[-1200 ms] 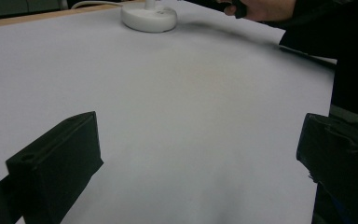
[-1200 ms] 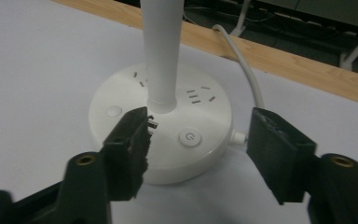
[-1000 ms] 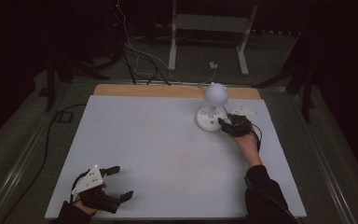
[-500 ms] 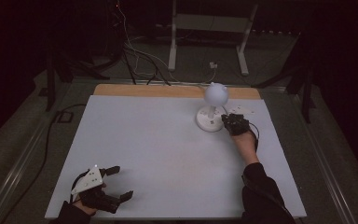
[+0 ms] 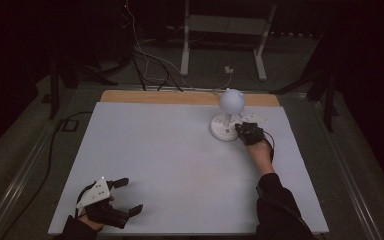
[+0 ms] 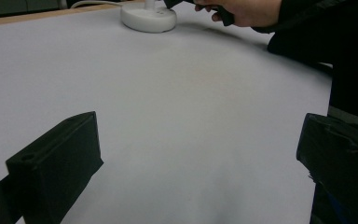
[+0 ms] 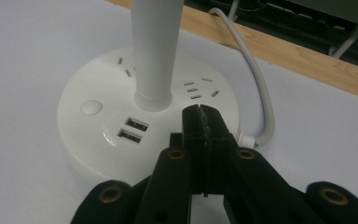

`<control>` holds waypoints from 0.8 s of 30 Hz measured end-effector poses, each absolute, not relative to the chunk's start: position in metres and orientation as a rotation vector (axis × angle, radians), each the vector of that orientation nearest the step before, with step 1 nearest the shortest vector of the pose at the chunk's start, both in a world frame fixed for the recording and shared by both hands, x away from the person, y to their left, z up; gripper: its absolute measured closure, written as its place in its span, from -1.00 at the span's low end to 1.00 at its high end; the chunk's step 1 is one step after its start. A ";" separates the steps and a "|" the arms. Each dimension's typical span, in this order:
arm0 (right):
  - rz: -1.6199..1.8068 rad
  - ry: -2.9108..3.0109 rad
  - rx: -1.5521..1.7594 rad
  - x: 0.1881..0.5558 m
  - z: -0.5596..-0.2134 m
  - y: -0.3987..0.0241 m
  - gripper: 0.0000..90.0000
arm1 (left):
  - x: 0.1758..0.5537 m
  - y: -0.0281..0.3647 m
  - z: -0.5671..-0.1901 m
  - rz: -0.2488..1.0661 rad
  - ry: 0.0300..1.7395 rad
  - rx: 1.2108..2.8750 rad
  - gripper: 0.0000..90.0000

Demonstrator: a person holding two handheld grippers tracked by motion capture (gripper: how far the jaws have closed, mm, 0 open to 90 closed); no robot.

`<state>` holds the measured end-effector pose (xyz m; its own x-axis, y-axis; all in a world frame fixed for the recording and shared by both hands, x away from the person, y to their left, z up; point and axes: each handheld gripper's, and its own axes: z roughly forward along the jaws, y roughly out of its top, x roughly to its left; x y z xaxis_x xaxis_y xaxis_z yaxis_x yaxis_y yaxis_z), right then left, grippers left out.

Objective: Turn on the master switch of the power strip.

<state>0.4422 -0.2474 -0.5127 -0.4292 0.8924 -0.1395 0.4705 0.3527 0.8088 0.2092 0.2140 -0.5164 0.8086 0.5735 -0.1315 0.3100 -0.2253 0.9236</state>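
A white lamp with a round globe head [image 5: 231,100] stands on a round white base [image 5: 224,131] at the back right of the table. The base [image 7: 121,126] carries socket slots, two USB ports [image 7: 131,130] and a round button [image 7: 91,107]. My right gripper [image 7: 201,116] is shut with nothing between its jaws, its tip over the near edge of the base, right of the USB ports. In the high view the right gripper [image 5: 245,131] touches the base's right side. My left gripper [image 5: 127,196] rests open at the front left corner; its jaws stand wide apart around bare table [image 6: 191,140].
The white table top [image 5: 165,160] has a wooden strip [image 5: 170,97] along its far edge. A white cable [image 7: 256,79] runs from the lamp base toward the back. Cables and a metal stand [image 5: 225,30] sit on the floor beyond the table.
My right gripper has crept slightly closer to the lamp base. The left gripper has stayed put.
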 end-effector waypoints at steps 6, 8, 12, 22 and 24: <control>0.952 2.028 1.189 0.442 -0.514 -0.246 1.00 | 0.209 0.214 -0.516 0.280 0.674 1.831 -0.99; 0.945 2.030 1.180 0.441 -0.514 -0.245 1.00 | 0.209 0.213 -0.516 0.280 0.673 1.832 -0.99; 0.927 2.031 1.159 0.440 -0.515 -0.244 1.00 | 0.209 0.213 -0.516 0.280 0.672 1.832 -0.99; 0.861 2.068 1.143 0.442 -0.512 -0.242 1.00 | 0.209 0.213 -0.516 0.278 0.675 1.830 -0.99; 0.861 2.071 1.141 0.443 -0.512 -0.243 1.00 | 0.209 0.213 -0.516 0.277 0.676 1.829 -0.99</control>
<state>0.4425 -0.2425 -0.5119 -0.4385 0.8760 -0.2008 0.4755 0.4157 0.7753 0.2091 0.2133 -0.5165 0.8090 0.5721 -0.1351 0.3128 -0.2244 0.9229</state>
